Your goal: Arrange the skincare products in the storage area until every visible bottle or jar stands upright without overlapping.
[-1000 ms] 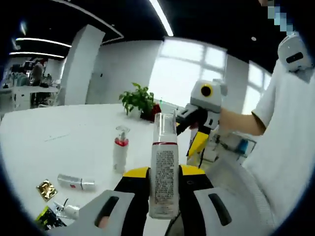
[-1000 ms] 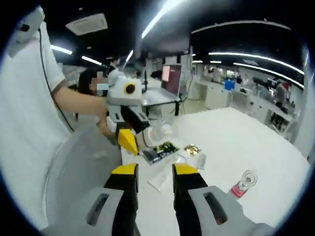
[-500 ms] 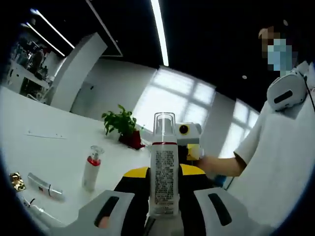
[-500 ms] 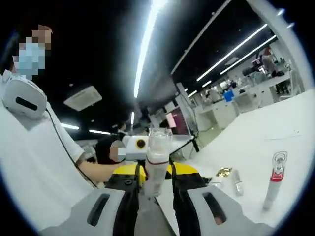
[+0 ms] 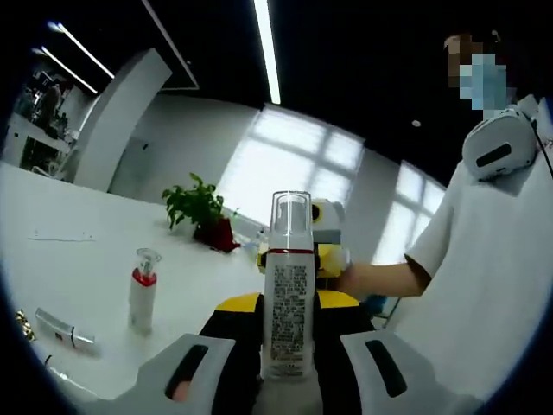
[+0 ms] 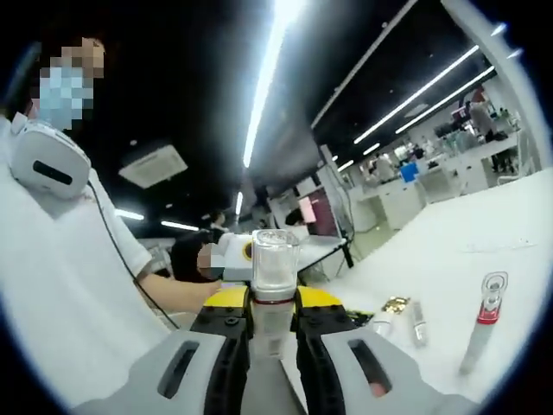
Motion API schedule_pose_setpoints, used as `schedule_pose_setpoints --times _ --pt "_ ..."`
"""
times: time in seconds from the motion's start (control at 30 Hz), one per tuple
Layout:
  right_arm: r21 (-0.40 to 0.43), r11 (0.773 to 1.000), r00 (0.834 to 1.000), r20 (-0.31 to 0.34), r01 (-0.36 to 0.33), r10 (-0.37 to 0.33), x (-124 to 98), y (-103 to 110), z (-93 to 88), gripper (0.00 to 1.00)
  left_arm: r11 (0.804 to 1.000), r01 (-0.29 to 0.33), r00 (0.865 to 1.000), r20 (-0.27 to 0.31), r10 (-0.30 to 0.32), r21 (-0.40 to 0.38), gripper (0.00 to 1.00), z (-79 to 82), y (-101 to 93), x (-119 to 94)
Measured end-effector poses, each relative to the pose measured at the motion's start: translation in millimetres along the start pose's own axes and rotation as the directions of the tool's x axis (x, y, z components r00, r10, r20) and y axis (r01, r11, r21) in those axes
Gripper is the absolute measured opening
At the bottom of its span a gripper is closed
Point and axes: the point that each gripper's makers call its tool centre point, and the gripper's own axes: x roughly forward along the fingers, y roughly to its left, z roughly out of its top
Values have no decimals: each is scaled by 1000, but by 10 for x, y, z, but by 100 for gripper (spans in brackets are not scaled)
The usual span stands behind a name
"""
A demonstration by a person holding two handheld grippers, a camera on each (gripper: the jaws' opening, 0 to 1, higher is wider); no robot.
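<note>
While the left gripper (image 5: 288, 333) stands at six o'clock in the left gripper view, its yellow-tipped jaws are clamped on a bottle (image 5: 288, 294) with a clear cap, a red band and a printed label, held upright between them; behind the bottle, at about one o'clock from it, the right gripper (image 5: 327, 251) shows with the person's hand and forearm (image 5: 380, 278); at nine o'clock a pump bottle (image 5: 141, 290) with a red collar stands on the white table (image 5: 78, 259), and at eight o'clock a tube (image 5: 62, 328) lies flat, well apart from it; a potted plant (image 5: 200, 212) sits near ten o'clock.

In the right gripper view the right gripper (image 6: 271, 318) also grips the same bottle (image 6: 274, 285), its clear cap rising above the jaws; the pump bottle (image 6: 484, 322) stands at three o'clock, with a lying tube (image 6: 418, 322) and a gold packet (image 6: 397, 303) between it and the jaws.
</note>
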Motion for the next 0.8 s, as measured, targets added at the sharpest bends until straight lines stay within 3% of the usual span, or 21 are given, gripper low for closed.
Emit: schedule_pose_setpoints --times 0.13,0.33,0.47,0.5,0.53,0.57,0.6,0.63,0.67,0.7,0.73,0.77,0.8 --pt "-47 998 998 -62 31 -34 -81 -57 -79 18 998 0 997 -81 5 58 22 -80 41 58" --pt "-107 992 989 -122 71 -84 -159 -144 -151 18 988 10 977 -212 23 154 19 -203 122 172" --pt "-128 988 984 -143 88 -106 -207 -199 -174 14 976 -16 954 -288 80 217 20 -292 248 181" --pt "-130 987 984 -141 91 -110 -225 -219 -168 2 974 -4 947 -312 77 228 22 -326 243 174" --pt "-99 985 984 -92 143 -152 -248 -326 -110 1 968 2 931 -355 91 253 23 -396 276 161" --pt "-104 989 987 -102 110 -120 -253 -290 -134 1 965 -19 920 -372 119 263 22 -434 321 145" --pt "-124 989 990 -106 77 -90 -233 -250 -149 1 960 12 917 -385 102 281 22 -478 311 166" --pt "-120 988 987 -119 97 -112 -199 -299 -215 1 962 -22 929 -350 120 271 20 -463 355 218" --pt "-138 986 980 -164 93 -115 -189 -319 -328 1 966 -29 947 -303 109 258 20 -448 384 303" --pt "-146 986 959 -259 74 -110 -177 -335 -564 1 972 -14 950 -301 86 234 20 -471 358 324" --pt "-130 986 970 -206 103 -129 -158 -352 -527 1 978 -38 919 -378 116 206 20 -640 459 285" --pt "-130 985 961 -235 118 -146 -181 -396 -614 1 967 -54 923 -357 143 248 20 -639 524 321" --pt "-141 983 960 -234 121 -151 -213 -392 -544 1 962 -60 927 -342 152 265 20 -646 550 337"
